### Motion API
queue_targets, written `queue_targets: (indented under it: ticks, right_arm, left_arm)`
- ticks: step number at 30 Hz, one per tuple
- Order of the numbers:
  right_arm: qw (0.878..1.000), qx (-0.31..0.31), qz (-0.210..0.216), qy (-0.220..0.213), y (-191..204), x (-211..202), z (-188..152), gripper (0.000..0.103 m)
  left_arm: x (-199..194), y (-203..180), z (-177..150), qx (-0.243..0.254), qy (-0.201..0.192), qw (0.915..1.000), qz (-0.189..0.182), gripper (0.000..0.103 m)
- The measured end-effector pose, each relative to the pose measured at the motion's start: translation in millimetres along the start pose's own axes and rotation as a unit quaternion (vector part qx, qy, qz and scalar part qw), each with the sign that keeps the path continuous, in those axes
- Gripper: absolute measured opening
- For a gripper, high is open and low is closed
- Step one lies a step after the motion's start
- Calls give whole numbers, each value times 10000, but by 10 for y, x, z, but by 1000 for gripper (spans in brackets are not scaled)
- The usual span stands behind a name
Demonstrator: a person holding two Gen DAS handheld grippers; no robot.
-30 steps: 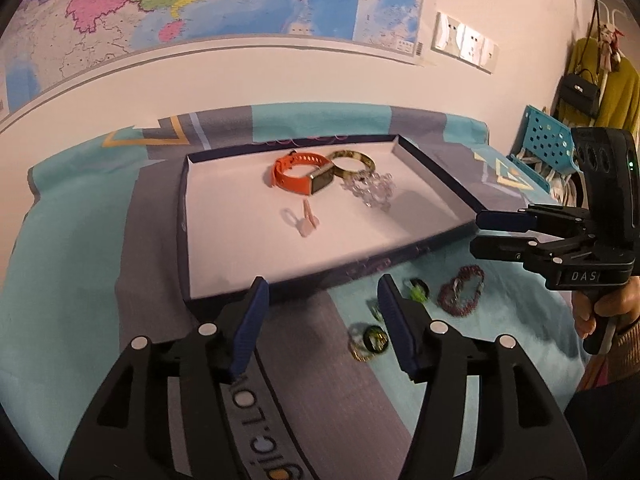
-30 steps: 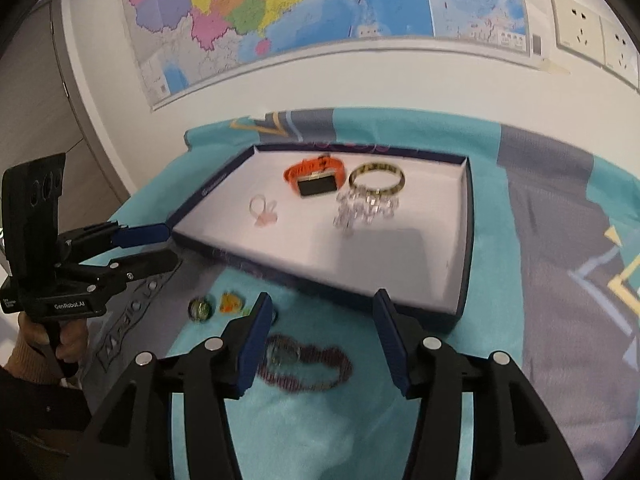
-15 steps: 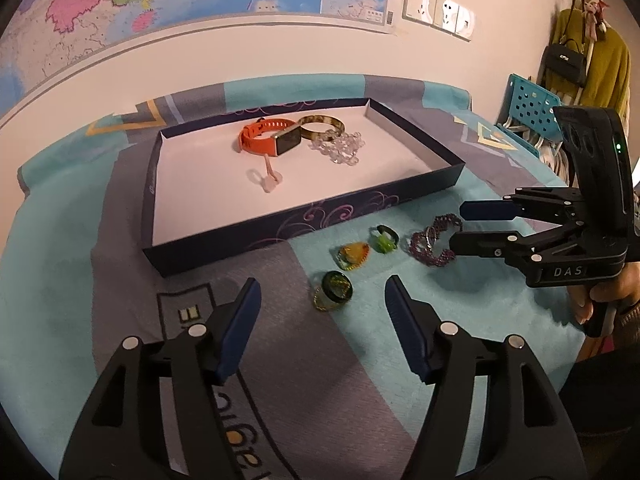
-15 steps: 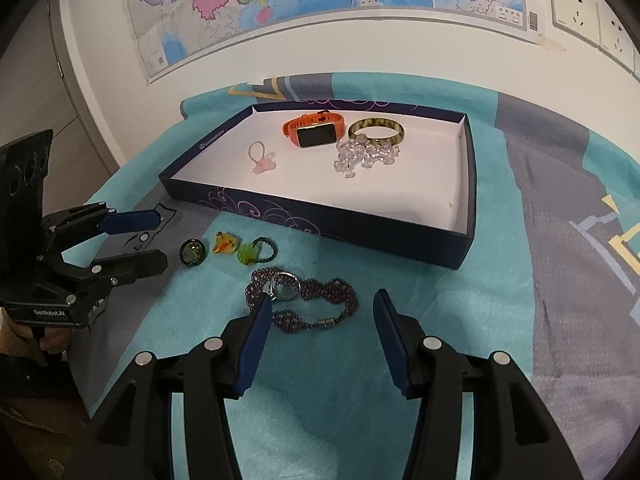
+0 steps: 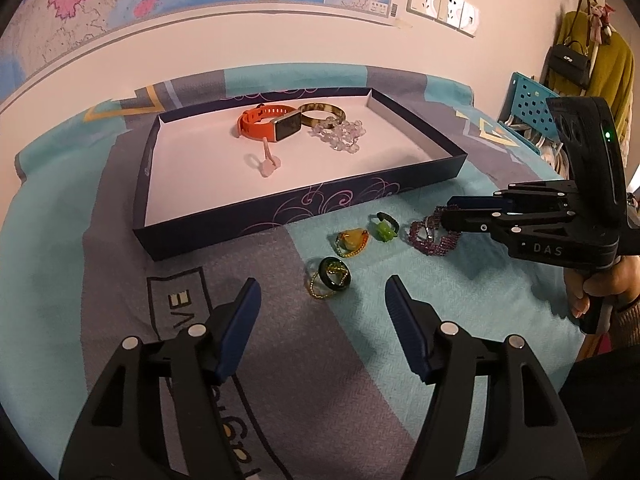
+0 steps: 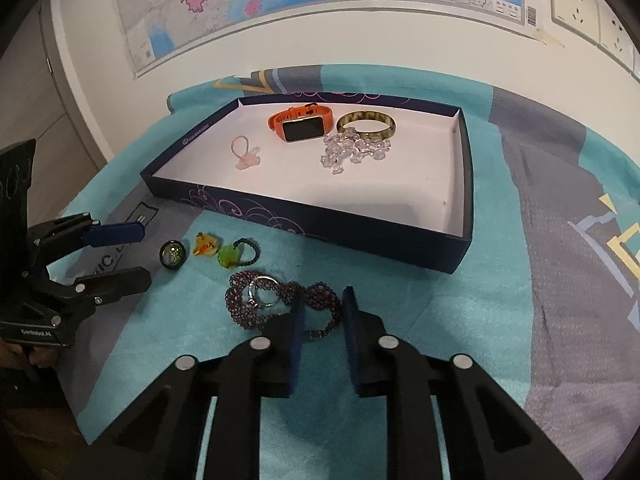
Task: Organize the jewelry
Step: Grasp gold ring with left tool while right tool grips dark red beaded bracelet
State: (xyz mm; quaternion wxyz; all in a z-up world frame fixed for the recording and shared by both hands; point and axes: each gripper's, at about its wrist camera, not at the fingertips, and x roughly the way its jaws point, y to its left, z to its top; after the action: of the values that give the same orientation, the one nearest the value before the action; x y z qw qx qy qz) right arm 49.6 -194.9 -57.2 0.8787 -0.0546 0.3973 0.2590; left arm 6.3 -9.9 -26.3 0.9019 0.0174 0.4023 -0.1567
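Observation:
A dark blue tray (image 5: 280, 216) (image 6: 320, 224) holds an orange watch (image 5: 272, 124) (image 6: 300, 124), a bangle (image 6: 366, 124), clear beads (image 6: 352, 152) and a pink ring (image 6: 244, 152). On the cloth lie a dark green ring (image 5: 330, 274) (image 6: 173, 254), an orange ring (image 5: 352, 240) (image 6: 206, 245), a green ring (image 5: 386, 228) (image 6: 236, 254) and a purple beaded bracelet (image 5: 430, 236) (image 6: 260, 300). My left gripper (image 5: 322, 308) is open just short of the dark green ring. My right gripper (image 6: 322, 312) has narrowed around the bracelet's right part, a gap still showing between its jaws.
A teal and grey cloth (image 5: 100, 280) covers the table. A wall with a map (image 6: 280, 0) and sockets (image 5: 440, 4) stands behind. A blue crate (image 5: 528, 104) and hanging bags are at the far right.
Both grippers pulled back and lowered toward the cloth. My right gripper's jaws narrowed from wide open around the purple bracelet. My left gripper stays open.

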Motion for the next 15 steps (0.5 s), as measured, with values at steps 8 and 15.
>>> queue_targets:
  ticks: [8,15]
  right_arm:
    - [9999,-89,-2,-54,45,-18,12,3]
    - [9989,-160,221,-390,119,-203,125,3]
  left_arm:
    - [54,30,6,-74,97,9999,-73,55]
    - [89,-19,32,55,134,9999,-64,41]
